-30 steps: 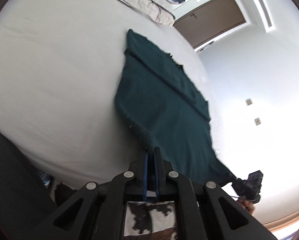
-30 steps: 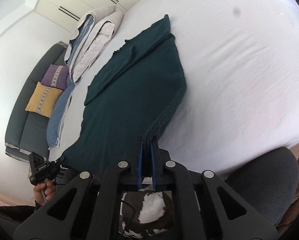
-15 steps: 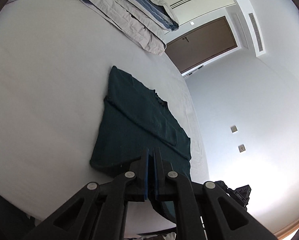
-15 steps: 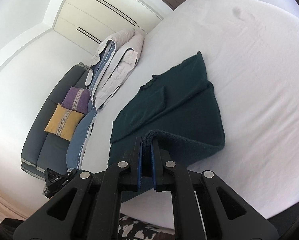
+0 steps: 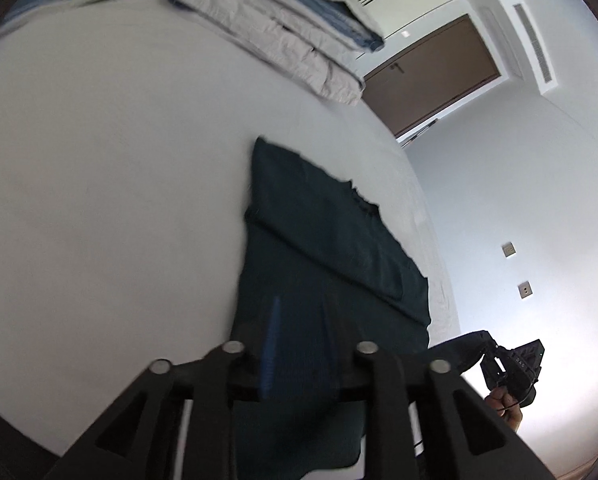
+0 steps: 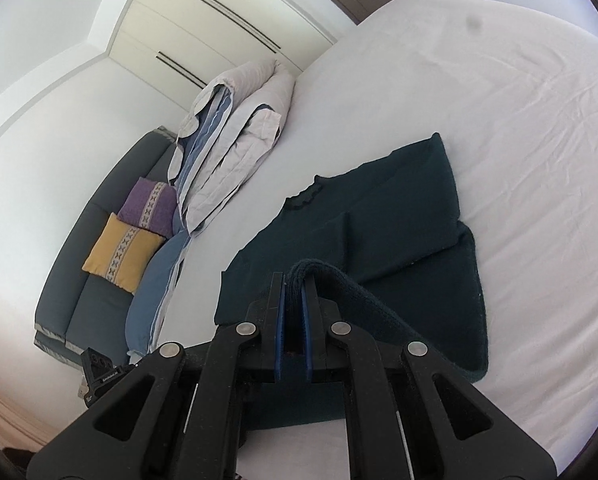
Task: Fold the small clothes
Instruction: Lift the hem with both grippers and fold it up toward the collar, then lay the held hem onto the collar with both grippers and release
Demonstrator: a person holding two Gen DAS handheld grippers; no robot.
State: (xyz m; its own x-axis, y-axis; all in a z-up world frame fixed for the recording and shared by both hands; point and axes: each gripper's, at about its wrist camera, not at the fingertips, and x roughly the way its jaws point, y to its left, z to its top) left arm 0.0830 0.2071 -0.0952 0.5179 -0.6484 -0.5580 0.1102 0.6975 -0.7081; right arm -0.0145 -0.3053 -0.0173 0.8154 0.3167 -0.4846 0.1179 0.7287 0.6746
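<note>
**A:** What's changed on your end?

**B:** My left claw (image 5: 299,344) has let go. A second ago its fingers were pressed together on the hem of the dark green sweater (image 6: 399,216); now they stand wide apart with nothing between them, and cloth lies beneath the gap. The view is blurred, so I'd guess it's mid-motion.

**A:** And the right?

**B:** My right claw (image 6: 293,312) is still pinched nearly closed on the knitted hem, which bunches up between its blue pads. Over the last second both claws carried that bottom edge up over the body toward the neckline, so I judge the fold half laid: left corner dropped, right corner yet to be set down.

**A:** Where does the garment sit?

**B:** Flat on the white bed sheet (image 6: 519,120), near the close edge, collar pointing away (sleeves already tucked in, by the look of it).

**A:** The room?

**B:** A folded grey-and-blue duvet (image 6: 235,120) lies at the head of the bed; beyond it a grey sofa (image 6: 87,240) with a purple cushion (image 6: 149,208) and a yellow cushion (image 6: 119,252). The left view shows a brown door (image 5: 431,76) and white walls.
</note>
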